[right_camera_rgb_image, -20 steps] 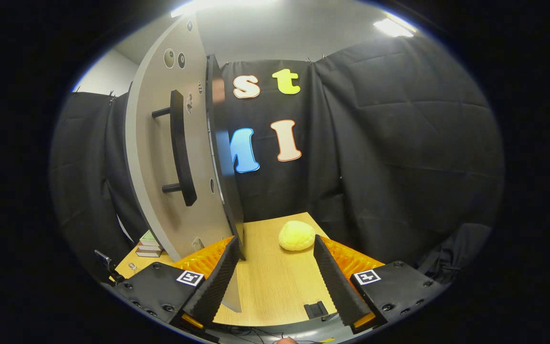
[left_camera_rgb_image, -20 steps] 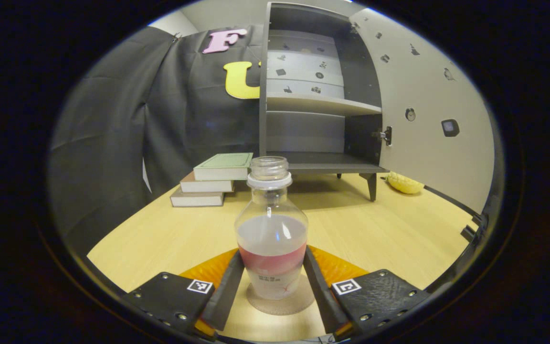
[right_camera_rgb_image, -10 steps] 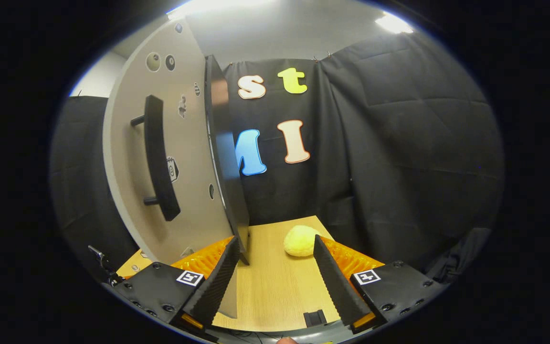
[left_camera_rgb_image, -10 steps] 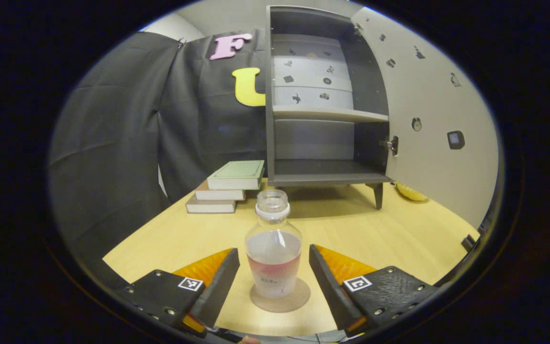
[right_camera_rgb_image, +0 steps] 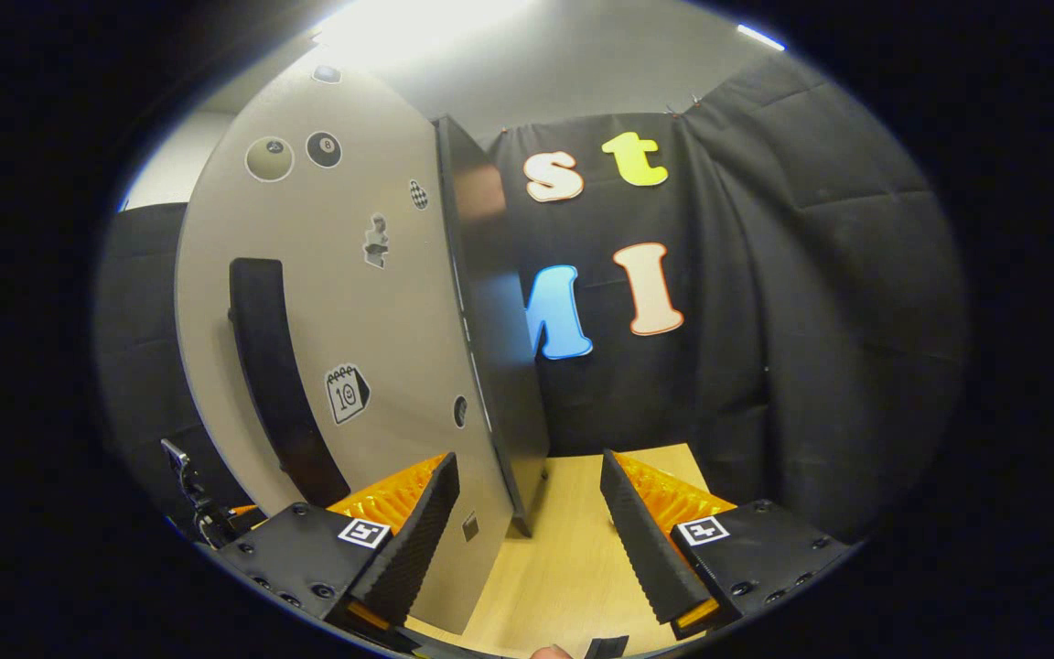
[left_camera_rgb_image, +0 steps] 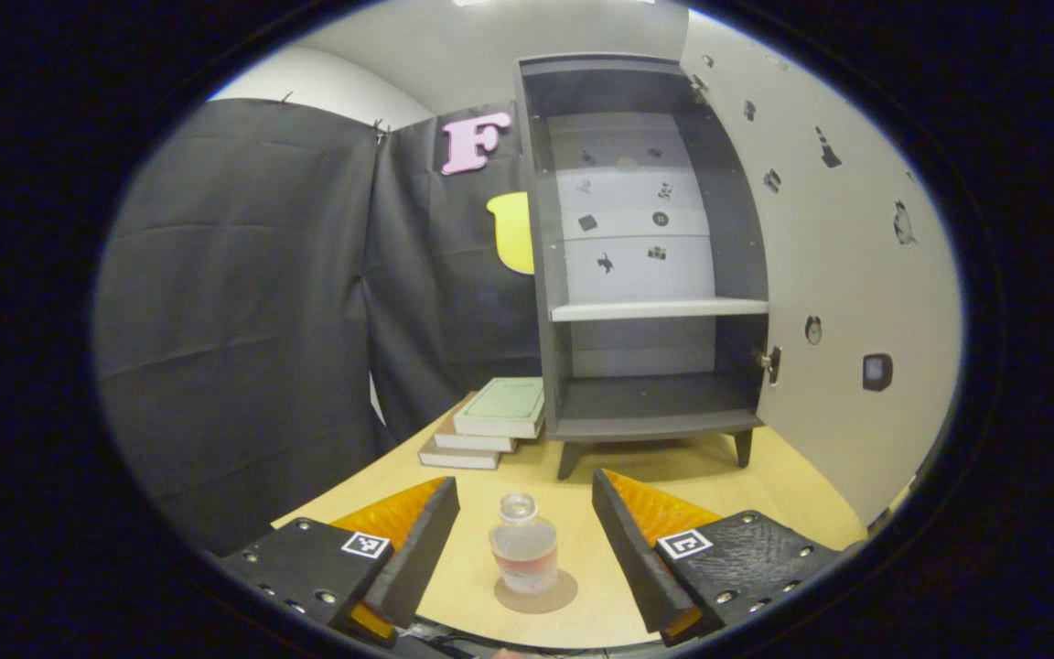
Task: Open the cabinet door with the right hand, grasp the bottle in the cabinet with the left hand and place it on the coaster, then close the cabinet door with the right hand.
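Bottle (left_camera_rgb_image: 524,556): upright on the round coaster (left_camera_rgb_image: 536,595) at the near edge of the table (left_camera_rgb_image: 783,490), long axis vertical, uncapped mouth up.
Bottle contents: clear liquid to roughly shoulder height, though it looks small here.
Cabinet (left_camera_rgb_image: 650,265): far side of table, both shelves bare; books (left_camera_rgb_image: 490,423) stacked left of it.
Cabinet door (right_camera_rgb_image: 353,329): swung open, its dark handle (right_camera_rgb_image: 275,384) facing the right gripper view.
Left gripper (left_camera_rgb_image: 524,558): jaws released, wide apart, flanking the bottle without touching.
Right gripper (right_camera_rgb_image: 527,540): jaws spread, empty, straddling the door's lower edge.
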Tool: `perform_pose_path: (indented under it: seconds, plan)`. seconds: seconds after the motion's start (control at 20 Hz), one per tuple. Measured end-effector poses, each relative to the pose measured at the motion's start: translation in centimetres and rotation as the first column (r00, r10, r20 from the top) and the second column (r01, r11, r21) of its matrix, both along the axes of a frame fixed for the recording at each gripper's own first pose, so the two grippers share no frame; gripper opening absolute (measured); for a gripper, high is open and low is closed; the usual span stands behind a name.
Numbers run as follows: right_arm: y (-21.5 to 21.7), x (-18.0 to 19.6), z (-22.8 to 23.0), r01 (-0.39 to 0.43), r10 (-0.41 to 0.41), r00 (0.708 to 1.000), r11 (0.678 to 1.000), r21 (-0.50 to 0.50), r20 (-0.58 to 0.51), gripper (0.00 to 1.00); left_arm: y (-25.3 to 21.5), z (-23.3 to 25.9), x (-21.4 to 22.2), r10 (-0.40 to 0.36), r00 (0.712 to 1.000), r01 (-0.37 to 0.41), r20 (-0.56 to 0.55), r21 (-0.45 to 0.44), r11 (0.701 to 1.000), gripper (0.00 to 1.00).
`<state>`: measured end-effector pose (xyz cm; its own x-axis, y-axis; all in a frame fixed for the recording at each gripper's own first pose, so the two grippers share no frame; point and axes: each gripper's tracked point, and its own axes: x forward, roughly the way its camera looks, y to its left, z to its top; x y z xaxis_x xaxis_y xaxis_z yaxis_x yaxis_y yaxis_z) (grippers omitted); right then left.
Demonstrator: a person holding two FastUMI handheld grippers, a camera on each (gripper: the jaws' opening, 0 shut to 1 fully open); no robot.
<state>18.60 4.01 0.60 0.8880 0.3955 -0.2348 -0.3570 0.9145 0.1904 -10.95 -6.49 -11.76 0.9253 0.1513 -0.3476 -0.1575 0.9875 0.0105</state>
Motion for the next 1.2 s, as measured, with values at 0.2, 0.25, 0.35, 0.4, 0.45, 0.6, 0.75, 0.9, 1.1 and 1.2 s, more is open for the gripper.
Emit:
perform_pose_path:
  seconds: [0.2,0.25,0.35,0.4,0.45,0.6,0.75,0.9,1.1,1.2]
  plan:
    - [2.4,1.2,1.0,-0.145,0.144,0.989,0.989,0.013,0.028,0.93,-0.5,4.7,-0.7,0.058,0.996,-0.059,0.069,0.008,0.998,0.89]
    - [3.1,1.5,1.1,-0.172,0.172,0.984,0.985,0.014,0.036,0.93,-0.4,5.8,-0.9,0.068,0.994,-0.07,0.085,0.015,0.997,0.89]
    - [4.4,1.7,1.4,-0.22,0.219,0.975,0.975,0.009,0.046,0.98,-0.5,7.3,-1.4,0.077,0.991,-0.081,0.11,0.031,0.996,0.88]
    - [5.2,1.6,1.5,-0.249,0.249,0.967,0.968,0.003,0.049,0.98,-0.4,7.8,-1.7,0.081,0.99,-0.087,0.119,0.041,0.995,0.88]
    - [5.3,1.7,1.5,-0.249,0.251,0.966,0.968,-0.028,0.058,0.98,-0.1,8.2,-1.8,0.089,0.988,-0.097,0.126,0.053,0.994,0.89]
    - [6.2,2.2,1.8,-0.258,0.272,0.956,0.957,-0.133,0.106,0.96,0.5,8.8,-2.1,0.106,0.984,-0.115,0.144,0.05,0.992,0.89]
    - [7.2,2.4,1.5,-0.267,0.281,0.955,0.954,-0.133,0.096,0.88,1.1,9.0,-1.5,0.109,0.98,-0.114,0.165,0.023,0.993,0.89]
    - [8.1,2.4,1.5,-0.251,0.263,0.961,0.96,-0.122,0.091,0.83,2.2,9.3,-0.3,0.087,0.98,-0.088,0.182,-0.001,0.996,0.89]
    - [10.0,2.3,1.6,-0.245,0.257,0.962,0.961,-0.132,0.088,0.83,5.3,9.6,1.4,0.077,0.975,-0.076,0.206,-0.011,0.997,0.89]
    - [11.2,2.2,1.7,-0.244,0.256,0.963,0.961,-0.129,0.085,0.83,7.0,9.7,1.9,0.086,0.972,-0.083,0.218,-0.022,0.996,0.88]
